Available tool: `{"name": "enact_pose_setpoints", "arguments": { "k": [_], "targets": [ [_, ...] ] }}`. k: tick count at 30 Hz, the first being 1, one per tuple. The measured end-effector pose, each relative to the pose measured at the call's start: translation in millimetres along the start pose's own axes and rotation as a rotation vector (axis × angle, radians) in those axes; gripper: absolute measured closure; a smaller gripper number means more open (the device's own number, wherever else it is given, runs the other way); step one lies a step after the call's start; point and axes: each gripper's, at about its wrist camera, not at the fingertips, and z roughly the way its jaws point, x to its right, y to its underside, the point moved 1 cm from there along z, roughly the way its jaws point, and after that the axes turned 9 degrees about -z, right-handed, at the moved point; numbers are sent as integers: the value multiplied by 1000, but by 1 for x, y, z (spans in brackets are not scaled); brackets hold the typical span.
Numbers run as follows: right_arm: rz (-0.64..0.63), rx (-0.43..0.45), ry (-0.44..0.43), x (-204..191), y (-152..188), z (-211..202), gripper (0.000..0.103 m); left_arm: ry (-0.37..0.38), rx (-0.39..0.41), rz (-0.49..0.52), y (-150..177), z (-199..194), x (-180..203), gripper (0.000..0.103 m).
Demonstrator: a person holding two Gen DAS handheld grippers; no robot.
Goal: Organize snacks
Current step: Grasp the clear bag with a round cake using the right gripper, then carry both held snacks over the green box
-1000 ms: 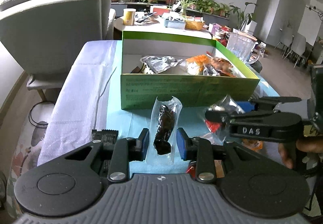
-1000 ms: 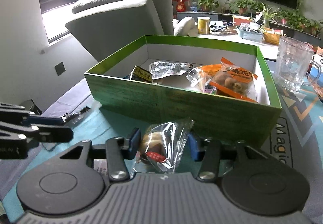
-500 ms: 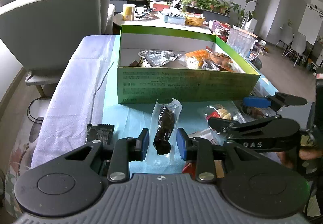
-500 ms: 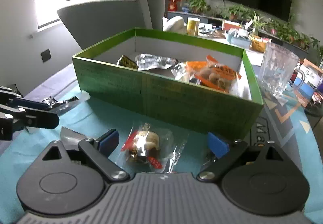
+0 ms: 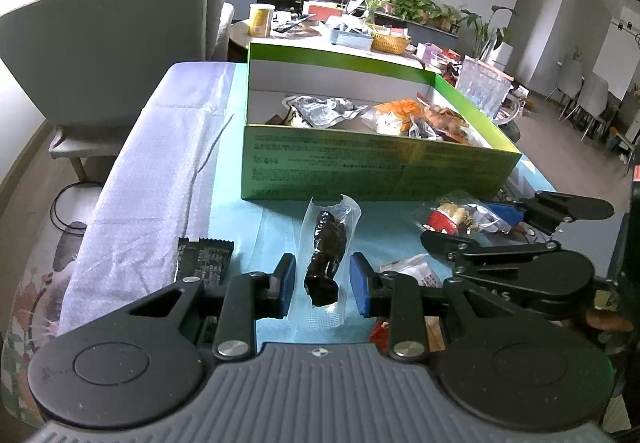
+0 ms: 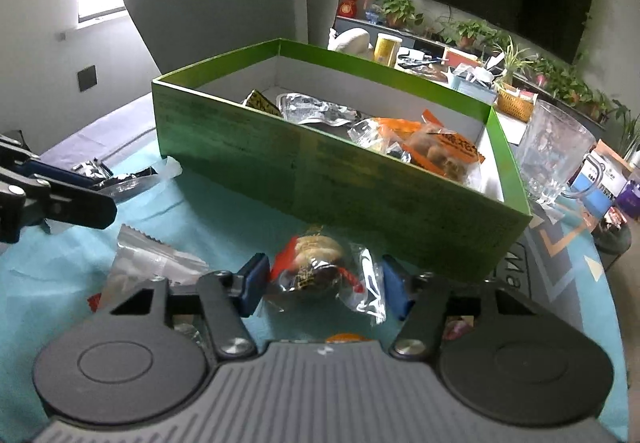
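On the teal mat at the near left, a dark foil packet (image 5: 205,255) lies untouched beside the left gripper (image 5: 322,279). That gripper's blue pads flank a clear vacuum pouch of dark dried meat (image 5: 328,251), which rests lengthwise on the mat pointing toward the green box (image 5: 360,171); I see a gap on either side, so the pouch looks bracketed rather than pinched (lined up for a grab, I would guess). Behind it, the box sits open, already holding silver and orange snack bags, presumably the place everything is headed. Further right, the right gripper (image 6: 322,285) straddles a crinkly clear bag of small wrapped sweets (image 6: 320,271) just in front of the box wall; its jaws are closing around the bag, though the pads do not yet seem to press it.
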Motion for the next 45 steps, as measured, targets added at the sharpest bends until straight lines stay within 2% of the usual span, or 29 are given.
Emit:
{"name": "enact_pose_setpoints", "arguments": {
  "k": [9,14,20,28,45],
  "targets": [
    [48,97,-14,12,-10,-23,55,16,46,11,-7,-12,6,75],
    [80,184,-7,23,-23,-35,55,34,96,25,-25,-18,14,75],
    [131,235,29,42,-38,-29,55,54,149,37,-54,-10,32,75],
    [181,243,35,59,-50,-8,55,33,172,21,-87,23,44,75],
    [220,184,-24,68,-54,39,55,-40,75,-9,-101,90,31,75]
  ]
}}
